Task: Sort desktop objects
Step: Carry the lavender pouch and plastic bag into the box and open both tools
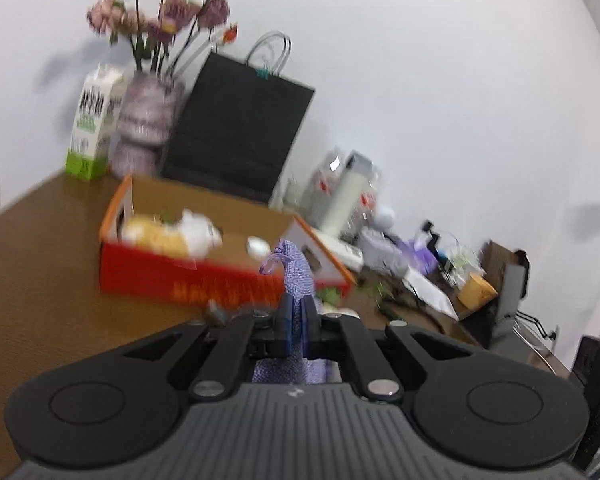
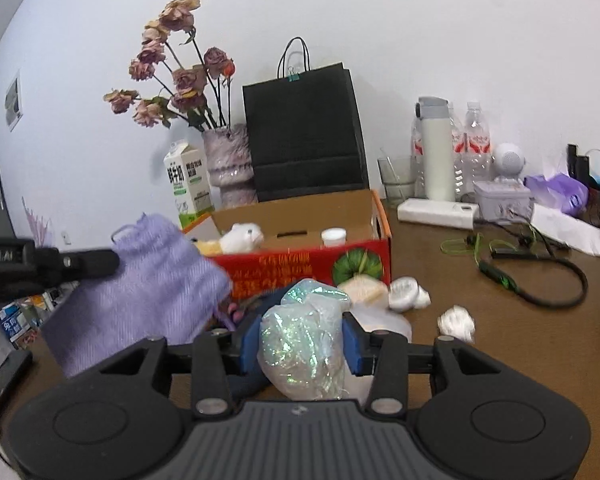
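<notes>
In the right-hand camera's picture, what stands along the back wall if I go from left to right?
Milk carton → vase of dried roses → black paper bag → glass cup → white thermos → clear water bottles → small white round speaker.

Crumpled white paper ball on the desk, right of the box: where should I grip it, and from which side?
Take the white paper ball across its middle, coming from above. It looks lumpy and roughly round, with no handle or edge, and lies apart from the foil cup on bare desk. The right gripper holds a shiny bag.
</notes>
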A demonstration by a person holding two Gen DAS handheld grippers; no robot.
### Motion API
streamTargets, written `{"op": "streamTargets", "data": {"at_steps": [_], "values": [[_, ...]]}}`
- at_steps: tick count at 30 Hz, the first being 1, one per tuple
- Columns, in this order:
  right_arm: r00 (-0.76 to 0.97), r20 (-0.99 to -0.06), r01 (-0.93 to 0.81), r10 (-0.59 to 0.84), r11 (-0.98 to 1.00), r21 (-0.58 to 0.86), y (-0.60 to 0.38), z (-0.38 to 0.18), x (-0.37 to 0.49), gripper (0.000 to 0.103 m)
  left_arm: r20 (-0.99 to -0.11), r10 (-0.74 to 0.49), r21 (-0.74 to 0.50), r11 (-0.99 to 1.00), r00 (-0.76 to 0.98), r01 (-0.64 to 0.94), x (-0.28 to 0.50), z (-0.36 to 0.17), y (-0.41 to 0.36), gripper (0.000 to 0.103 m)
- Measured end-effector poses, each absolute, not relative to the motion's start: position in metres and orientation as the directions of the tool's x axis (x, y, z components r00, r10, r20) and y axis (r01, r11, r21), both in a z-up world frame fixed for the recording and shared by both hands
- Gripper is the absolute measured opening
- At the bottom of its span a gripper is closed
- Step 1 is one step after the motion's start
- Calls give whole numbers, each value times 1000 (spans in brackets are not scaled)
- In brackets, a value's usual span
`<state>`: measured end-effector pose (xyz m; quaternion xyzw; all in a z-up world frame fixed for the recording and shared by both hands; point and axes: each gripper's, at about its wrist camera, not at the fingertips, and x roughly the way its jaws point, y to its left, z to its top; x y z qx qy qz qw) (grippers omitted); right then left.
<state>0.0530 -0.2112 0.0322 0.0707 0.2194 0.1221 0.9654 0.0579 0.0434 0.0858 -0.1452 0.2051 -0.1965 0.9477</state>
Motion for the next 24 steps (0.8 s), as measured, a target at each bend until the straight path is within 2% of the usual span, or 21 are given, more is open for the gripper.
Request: {"op": "streamTargets", "data": {"at_steps": [5,8,9,11,13,16,19,20,21,22,23,24], "values": [[882,-373,-241,289,956,170,-211,62,108,41,-322,-429,-377,876,844,302,123,117,46,5],[877,-369,-265,307,951,160,-214,78,170,41,-328,-440,-409,864,836,295,183,127,40,5],[868,-389,-270,307,951,148,-213,81,192,41,-360,-469,-421,853,807,308,211,126,36,5],[848,-432,-276,307,952,135,-210,82,248,41,-419,-448,-478,848,790,227,263,117,33,5],[805,-518,-270,289,956,114,-202,76,309,40,-456,-382,-451,878,804,161,309,105,27,5],[736,-630,-243,247,965,94,-192,60,385,40,-577,-285,-414,910,765,27,366,75,22,5],[696,-705,-234,136,971,-43,-173,41,430,43,-674,-173,-356,928,718,-110,393,49,19,10],[694,-716,-221,76,969,-111,-167,34,439,43,-688,-175,-345,933,704,-106,397,44,17,15],[694,-718,-216,48,966,-144,-163,28,443,46,-689,-190,-345,935,699,-86,399,40,15,34],[686,-726,-225,35,960,-167,-160,22,448,55,-688,-200,-339,939,697,-64,400,38,12,48],[675,-737,-235,36,957,-168,-160,17,451,60,-692,-202,-324,945,693,-48,401,39,10,71],[673,-738,-249,49,955,-163,-159,15,453,68,-697,-195,-300,953,690,-34,403,41,7,80]]}}
